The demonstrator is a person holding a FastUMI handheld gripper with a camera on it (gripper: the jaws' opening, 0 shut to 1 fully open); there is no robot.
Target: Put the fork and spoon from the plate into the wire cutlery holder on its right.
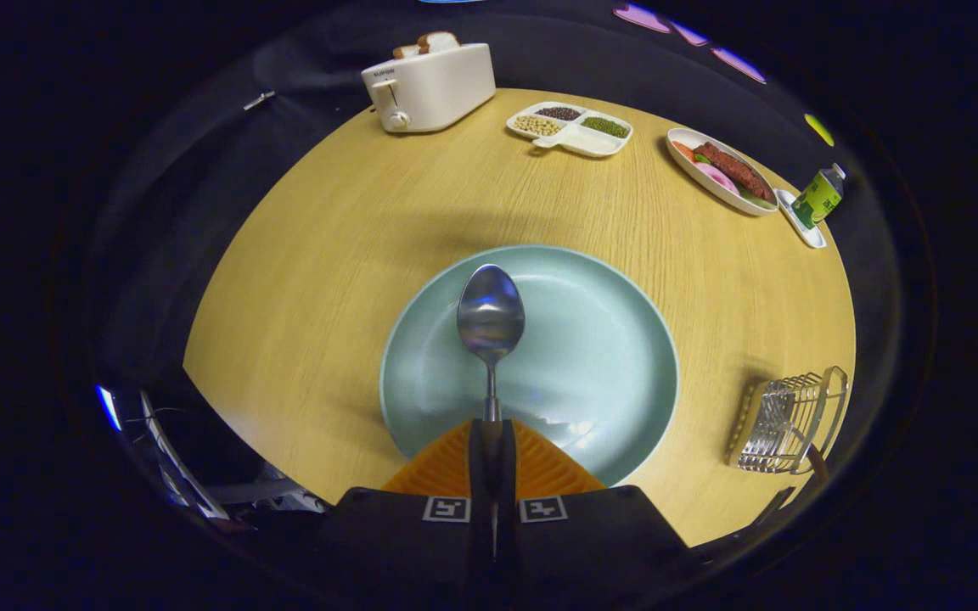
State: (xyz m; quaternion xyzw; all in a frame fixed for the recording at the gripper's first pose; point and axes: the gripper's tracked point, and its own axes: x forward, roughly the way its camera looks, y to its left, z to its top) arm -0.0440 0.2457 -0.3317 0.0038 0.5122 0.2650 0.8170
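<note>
Your tongs (489, 428) are closed tight on the spoon (490, 327): both orange ribbed fingers (442, 467) press its handle from either side, with no gap showing between them. You hold the spoon pointing straight ahead, bowl facing up, out over the pale green plate (591, 373) that lies just beyond the fingertips; whether the spoon's bowl touches the plate or hangs above it, you cannot tell. Off to the right of the fingers, apart from the plate's rim, stands the wire cutlery holder (786, 420) near the edge of the round wooden table (328, 280). A dark handle (817, 462) pokes up at the holder's near corner, but you cannot tell what it belongs to. Between the plate and the holder you have bare wood. Far ahead and to the left sits a white toaster (429, 85) with bread in its slots. Beyond the plate, to the right, lie a divided dish of beans (570, 129), an oval dish of food (722, 170) and a green-labelled bottle (818, 197) on a small tray.
</note>
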